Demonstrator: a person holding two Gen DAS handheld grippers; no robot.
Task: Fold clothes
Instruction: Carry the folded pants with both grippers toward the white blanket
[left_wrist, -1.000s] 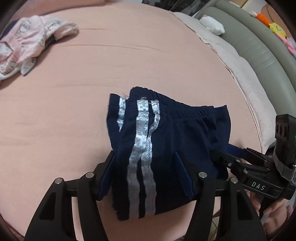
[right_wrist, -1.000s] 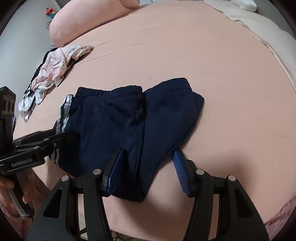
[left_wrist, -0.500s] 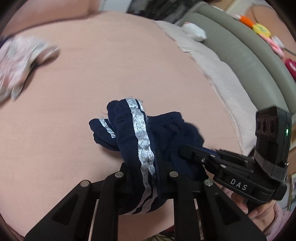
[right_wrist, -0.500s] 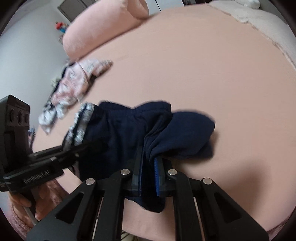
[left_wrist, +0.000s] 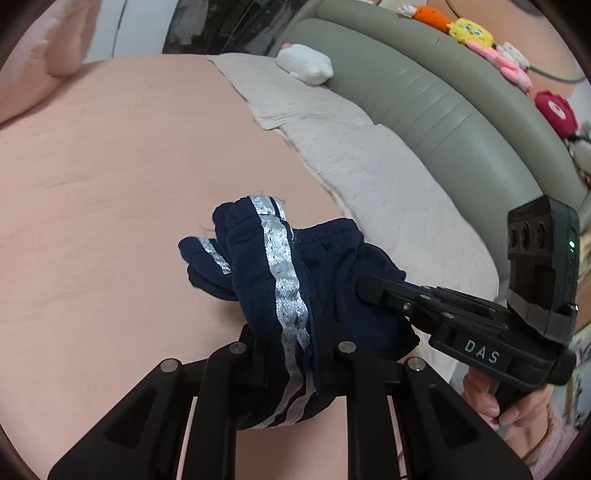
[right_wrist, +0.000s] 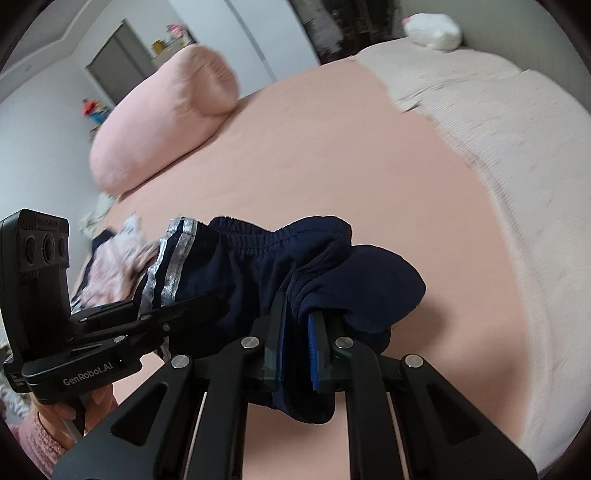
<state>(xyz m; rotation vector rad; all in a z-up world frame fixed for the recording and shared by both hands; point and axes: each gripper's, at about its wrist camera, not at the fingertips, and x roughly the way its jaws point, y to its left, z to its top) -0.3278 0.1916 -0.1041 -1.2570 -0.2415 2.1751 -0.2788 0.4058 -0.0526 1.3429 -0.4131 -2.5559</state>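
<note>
Both grippers are now seen clamped on the navy shorts (left_wrist: 325, 266), where a second ago the garment was lying flat on the pink bed sheet (left_wrist: 110, 177) between wide-open jaws. The bed sheet is viewed from higher up than before, and the pale blanket (left_wrist: 369, 162) and the grey headboard (left_wrist: 424, 99) are brought further into the left wrist view, so a lift is judged to be under way. The shorts are carried bunched above the sheet, although contact of the lowest folds with it cannot be ruled out. The pink pillow (right_wrist: 166, 122) is newly taken in by the right wrist view, and a pink patterned garment (right_wrist: 110, 266) is glimpsed behind the shorts. The left gripper (left_wrist: 288, 354) is closed narrowly on the silver-striped side seam (left_wrist: 284, 280); the right gripper (right_wrist: 297, 343) is pinched on the plain navy leg, its blue pads (right_wrist: 316, 347) nearly meeting. A regrasp for folding is thereby suggested, with the fold itself not yet made.
</note>
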